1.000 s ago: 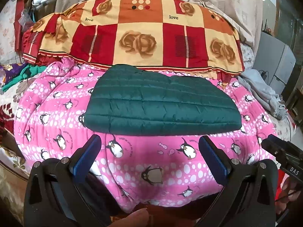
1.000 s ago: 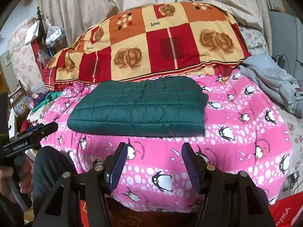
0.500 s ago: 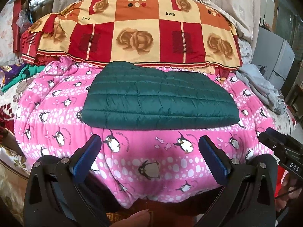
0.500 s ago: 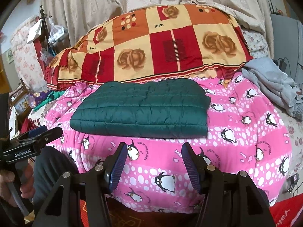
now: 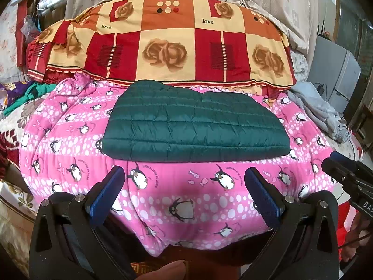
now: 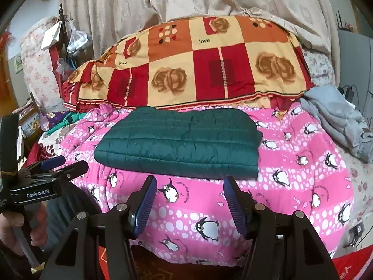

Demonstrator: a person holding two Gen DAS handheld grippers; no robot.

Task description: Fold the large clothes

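The green quilted jacket (image 5: 195, 121) lay folded into a flat rectangle on the pink penguin blanket (image 5: 177, 193), just in front of the rose-patterned quilt (image 5: 167, 42); I judged the fold complete. I held the left gripper (image 5: 184, 182) and right gripper (image 6: 187, 191) short of it, jaws apart, gripping nothing.

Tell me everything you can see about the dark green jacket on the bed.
The dark green jacket is a quilted, puffy garment with stitched horizontal channels and a slightly shiny fabric. It is folded into a flat, roughly rectangular bundle and lies on the pink penguin blanket, just in front of the red and yellow patterned quilt. No sleeves or zipper show. Neither gripper touches it.
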